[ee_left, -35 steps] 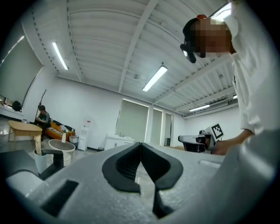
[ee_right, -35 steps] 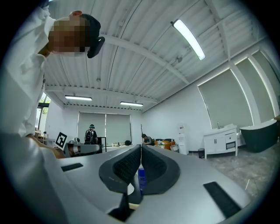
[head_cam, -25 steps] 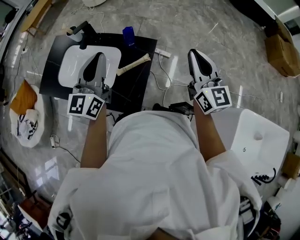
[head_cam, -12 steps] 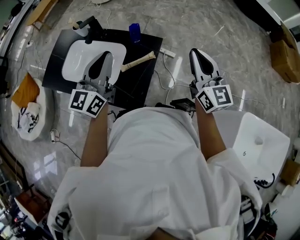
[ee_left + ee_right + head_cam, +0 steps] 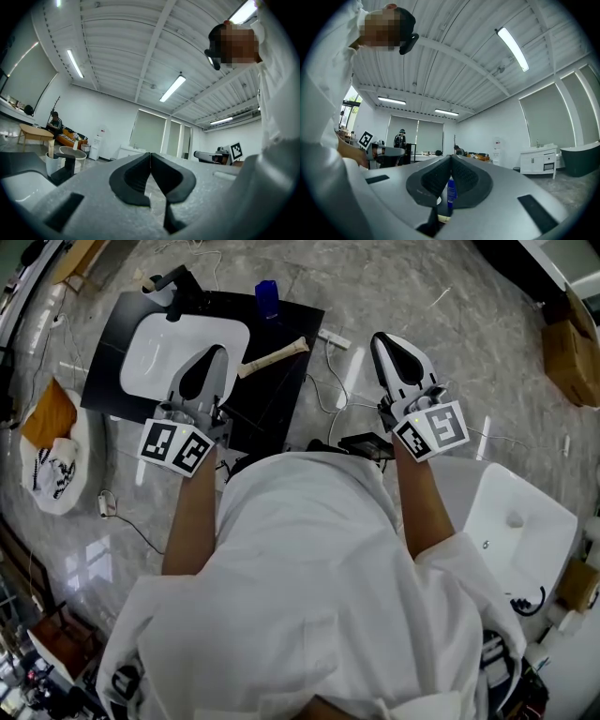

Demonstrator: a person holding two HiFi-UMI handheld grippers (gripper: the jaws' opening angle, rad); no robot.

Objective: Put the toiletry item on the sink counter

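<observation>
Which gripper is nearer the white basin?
Left. In the head view the left gripper hangs over the white basin's right part. The right gripper is off the black counter to its right, above the marble floor.

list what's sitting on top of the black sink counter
A white basin, a black faucet by its far corner, a blue bottle at the far edge, a cream stick-shaped item. The left tongs cover part of the basin and of the counter.
</observation>
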